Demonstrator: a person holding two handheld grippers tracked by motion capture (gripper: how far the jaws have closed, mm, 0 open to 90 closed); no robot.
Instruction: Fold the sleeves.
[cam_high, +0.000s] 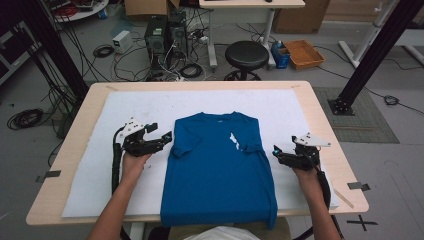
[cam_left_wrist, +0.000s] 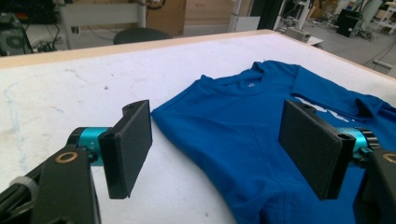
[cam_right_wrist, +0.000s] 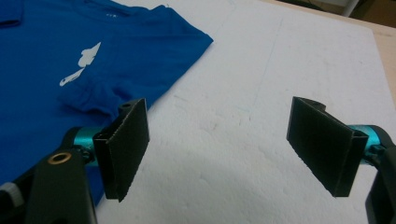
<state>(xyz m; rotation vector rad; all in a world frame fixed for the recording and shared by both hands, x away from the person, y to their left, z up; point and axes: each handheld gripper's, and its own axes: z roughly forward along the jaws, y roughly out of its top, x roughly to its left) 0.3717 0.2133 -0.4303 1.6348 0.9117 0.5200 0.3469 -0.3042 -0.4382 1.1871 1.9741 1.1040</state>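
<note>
Left gripper (cam_high: 160, 131) sits on the white pad (cam_high: 90, 165) just left of the blue T-shirt (cam_high: 215, 175), held by the person's left hand (cam_high: 134, 162); jaws stand wide apart with nothing between them, the tips close to the shirt's left sleeve edge. In the left gripper view the gripper (cam_left_wrist: 215, 149) looks across the shirt (cam_left_wrist: 243, 140), one jaw over bare pad (cam_left_wrist: 56, 93), the other over blue cloth. Shirt lies flat at the middle of the pad, collar away from the person, both sleeves folded inward, hem hanging over the near table (cam_high: 320, 115) edge; small white mark on its right chest. Right gripper (cam_high: 278, 152) rests just right of the shirt, jaws likewise wide apart and empty; in its own view the gripper (cam_right_wrist: 217, 149) sits above pad (cam_right_wrist: 243, 93), shirt (cam_right_wrist: 70, 46) to one side
</note>
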